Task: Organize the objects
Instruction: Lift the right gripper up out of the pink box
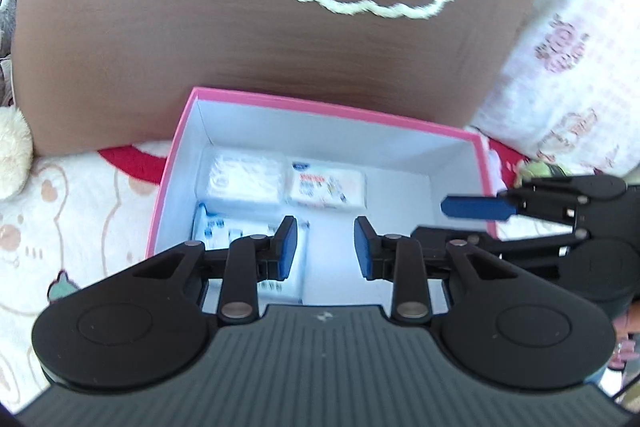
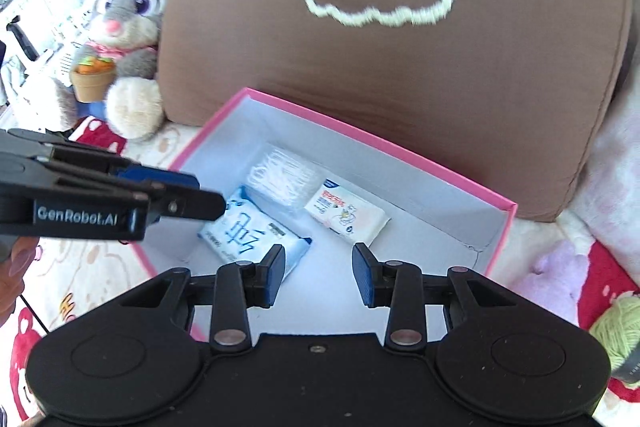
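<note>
A pink box (image 1: 320, 108) with a white inside lies open on a patterned blanket. Three packs lie in its left half: a clear one (image 2: 280, 173), a white wipes pack (image 2: 346, 214) and a blue tissue pack (image 2: 250, 231). In the left wrist view the same packs are the clear one (image 1: 244, 183), the wipes (image 1: 327, 189) and the blue one (image 1: 224, 229). My left gripper (image 1: 326, 247) hangs over the box, open and empty. My right gripper (image 2: 319, 273) hovers above the box's near edge, open and empty too. Each gripper shows side-on in the other's view.
A brown cushion (image 2: 400, 67) with a white cloud stitched on it stands right behind the box. A grey rabbit plush (image 2: 128, 15) sits to its left and a pale patterned pillow (image 1: 568, 75) to its right. A green yarn ball (image 2: 616, 327) lies right of the box.
</note>
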`<control>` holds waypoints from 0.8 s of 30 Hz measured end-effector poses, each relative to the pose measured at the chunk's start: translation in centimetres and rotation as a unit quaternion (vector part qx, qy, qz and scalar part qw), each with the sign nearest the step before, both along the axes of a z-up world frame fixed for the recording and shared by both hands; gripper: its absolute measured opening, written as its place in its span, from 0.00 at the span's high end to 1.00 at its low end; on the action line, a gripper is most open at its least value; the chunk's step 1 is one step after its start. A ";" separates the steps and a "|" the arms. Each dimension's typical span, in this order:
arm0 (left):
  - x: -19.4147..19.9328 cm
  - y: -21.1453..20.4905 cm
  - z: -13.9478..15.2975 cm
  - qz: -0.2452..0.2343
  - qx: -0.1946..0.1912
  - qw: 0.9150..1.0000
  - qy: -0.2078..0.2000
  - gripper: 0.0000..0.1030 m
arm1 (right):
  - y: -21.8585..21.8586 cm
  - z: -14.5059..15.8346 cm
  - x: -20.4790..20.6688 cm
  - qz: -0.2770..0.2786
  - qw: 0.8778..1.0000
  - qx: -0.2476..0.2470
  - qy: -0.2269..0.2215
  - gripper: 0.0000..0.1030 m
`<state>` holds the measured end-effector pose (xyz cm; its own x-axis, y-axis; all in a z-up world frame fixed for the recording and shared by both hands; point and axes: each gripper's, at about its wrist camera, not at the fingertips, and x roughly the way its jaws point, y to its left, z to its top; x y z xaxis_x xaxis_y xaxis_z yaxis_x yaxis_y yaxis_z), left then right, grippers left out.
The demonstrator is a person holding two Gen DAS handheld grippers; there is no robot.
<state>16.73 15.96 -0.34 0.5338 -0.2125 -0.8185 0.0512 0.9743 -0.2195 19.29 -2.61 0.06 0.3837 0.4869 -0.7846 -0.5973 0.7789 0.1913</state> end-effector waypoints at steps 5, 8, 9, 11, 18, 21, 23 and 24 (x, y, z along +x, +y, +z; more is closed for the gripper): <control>-2.9 -1.6 1.6 -0.018 0.017 1.000 0.002 0.70 | -0.4 2.0 -2.3 0.015 1.000 0.008 -0.018 0.59; -4.0 -2.3 2.4 -0.029 0.011 0.999 0.008 0.68 | -0.2 3.2 -3.9 0.026 0.999 0.005 -0.033 0.59; -4.2 -2.5 2.6 -0.031 0.012 0.999 0.008 0.67 | -0.3 3.6 -4.3 0.029 0.999 0.003 -0.039 0.59; -4.7 -3.0 3.0 -0.030 0.021 0.999 0.008 0.67 | -0.3 4.4 -5.2 0.032 0.998 -0.001 -0.048 0.58; -8.0 -4.4 5.0 -0.053 0.024 0.998 0.002 0.61 | -2.2 6.8 -8.4 0.047 0.997 -0.009 -0.063 0.54; -9.4 -4.9 5.8 -0.061 0.032 0.998 -0.001 0.59 | -3.1 7.6 -9.6 0.048 0.997 -0.011 -0.063 0.52; -10.3 -5.1 6.1 -0.067 0.035 0.997 -0.002 0.54 | -3.8 8.2 -10.3 0.046 0.997 -0.012 -0.061 0.47; -10.7 -5.2 6.3 -0.069 0.033 0.997 -0.002 0.53 | -4.1 8.5 -10.7 0.047 0.997 -0.012 -0.061 0.46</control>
<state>6.04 10.76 5.91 0.5060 -0.2297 -0.8314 0.1859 0.9703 -0.1549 8.57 -6.75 8.55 0.4307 0.5070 -0.7467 -0.6853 0.7220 0.0949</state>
